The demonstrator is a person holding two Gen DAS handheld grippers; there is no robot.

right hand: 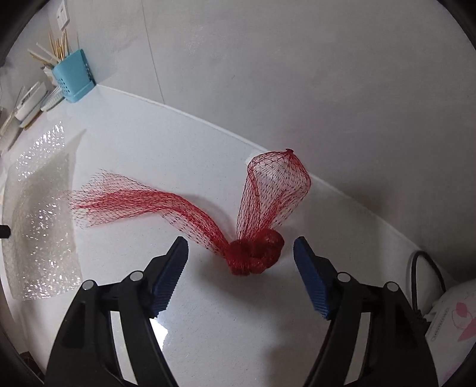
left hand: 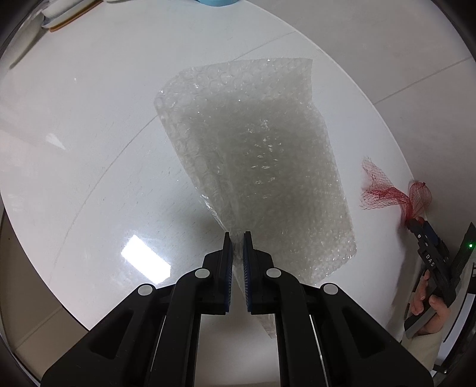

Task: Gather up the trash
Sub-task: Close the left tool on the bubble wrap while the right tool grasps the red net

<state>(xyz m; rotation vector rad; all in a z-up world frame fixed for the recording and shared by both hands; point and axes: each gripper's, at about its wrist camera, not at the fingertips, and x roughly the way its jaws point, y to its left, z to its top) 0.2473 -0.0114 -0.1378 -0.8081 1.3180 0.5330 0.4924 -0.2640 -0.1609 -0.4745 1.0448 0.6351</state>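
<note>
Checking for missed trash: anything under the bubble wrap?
The bubble wrap hangs from the shut left gripper. Through it only the white countertop and its shadow show. The sheet is cloudy, so small flat scraps beneath can't be ruled out.

Bench: white, glossy, rounded edge; bright rectangular light reflection on its surface. Wall behind: pale grey panels, one vertical seam. Wall outlet plate at upper left. Far left corner of bench: blue perforated holder with sticks. Black cable at right edge.
</note>
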